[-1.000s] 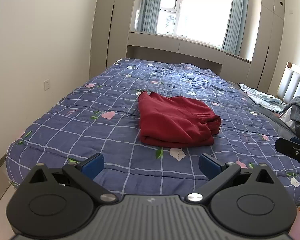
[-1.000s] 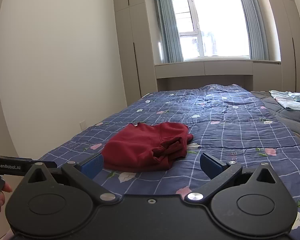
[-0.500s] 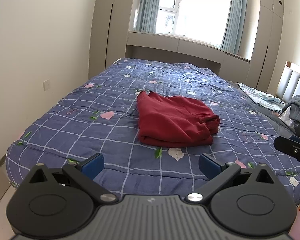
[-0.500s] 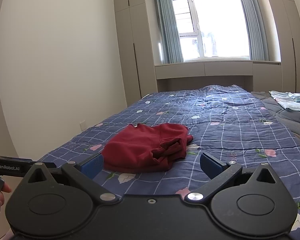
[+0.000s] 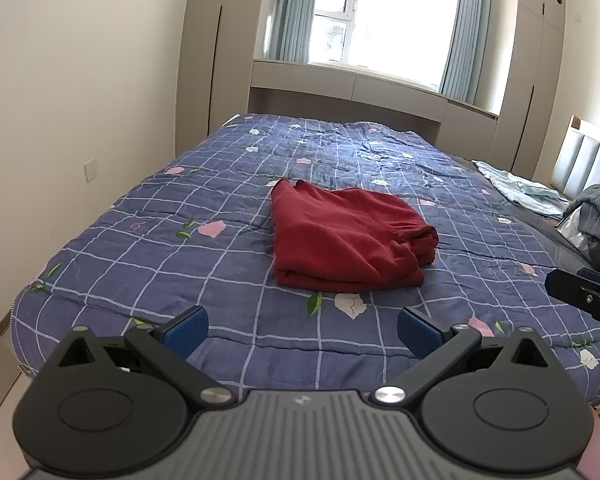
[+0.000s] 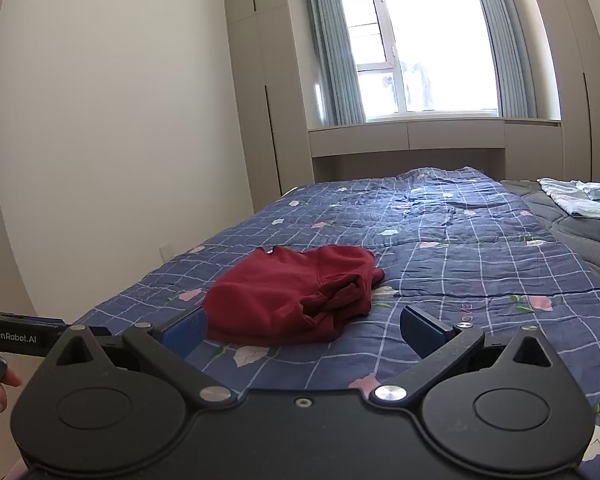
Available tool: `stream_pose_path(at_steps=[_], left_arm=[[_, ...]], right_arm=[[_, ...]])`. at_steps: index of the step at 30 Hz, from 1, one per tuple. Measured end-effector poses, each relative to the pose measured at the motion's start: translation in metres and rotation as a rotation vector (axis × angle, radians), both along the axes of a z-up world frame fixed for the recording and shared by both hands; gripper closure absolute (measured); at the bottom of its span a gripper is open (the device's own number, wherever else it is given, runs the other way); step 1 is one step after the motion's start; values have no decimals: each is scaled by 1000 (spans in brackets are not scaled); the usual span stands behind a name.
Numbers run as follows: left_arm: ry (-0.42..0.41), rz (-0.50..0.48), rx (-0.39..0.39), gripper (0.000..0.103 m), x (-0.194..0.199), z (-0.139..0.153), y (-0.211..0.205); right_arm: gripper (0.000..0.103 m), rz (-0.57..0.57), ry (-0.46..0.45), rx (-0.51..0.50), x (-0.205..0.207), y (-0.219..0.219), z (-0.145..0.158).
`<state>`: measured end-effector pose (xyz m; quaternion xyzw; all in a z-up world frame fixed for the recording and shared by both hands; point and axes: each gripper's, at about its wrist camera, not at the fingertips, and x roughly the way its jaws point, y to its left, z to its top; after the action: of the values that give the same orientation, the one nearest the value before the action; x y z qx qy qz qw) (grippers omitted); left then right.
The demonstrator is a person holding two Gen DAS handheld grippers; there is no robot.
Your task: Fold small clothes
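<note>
A dark red garment (image 5: 346, 238) lies folded in a compact pile on the blue checked quilt (image 5: 204, 256) of the bed; it also shows in the right wrist view (image 6: 296, 298). My left gripper (image 5: 300, 330) is open and empty, held back from the garment over the bed's near edge. My right gripper (image 6: 302, 328) is open and empty, also short of the garment, to its right side. The right gripper's tip shows at the right edge of the left wrist view (image 5: 584, 296). The left gripper's body shows at the left edge of the right wrist view (image 6: 16, 334).
A light blue cloth (image 5: 520, 192) and a grey garment (image 5: 598, 216) lie at the bed's far right by the headboard (image 5: 584, 160). Wardrobes (image 6: 256, 100) and a window bench (image 6: 432, 136) stand beyond the bed. A wall (image 5: 60, 100) runs along the left.
Both grippers have drifted slightly; the garment sits a touch lower and nearer in the left wrist view. The garment itself has not moved and both grippers stay open.
</note>
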<state>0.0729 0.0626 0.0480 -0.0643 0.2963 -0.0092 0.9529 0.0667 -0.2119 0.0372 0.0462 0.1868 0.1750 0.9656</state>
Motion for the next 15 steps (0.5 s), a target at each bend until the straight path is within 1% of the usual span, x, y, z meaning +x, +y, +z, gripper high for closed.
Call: stream_pose_path(at_steps=[11, 15], left_arm=[[37, -8, 8, 0, 11, -7, -3], [29, -5, -5, 0, 15, -11, -4]], right_arm=[[1, -2, 34, 1, 11, 1, -7], [1, -3, 56, -4, 18, 3, -13]])
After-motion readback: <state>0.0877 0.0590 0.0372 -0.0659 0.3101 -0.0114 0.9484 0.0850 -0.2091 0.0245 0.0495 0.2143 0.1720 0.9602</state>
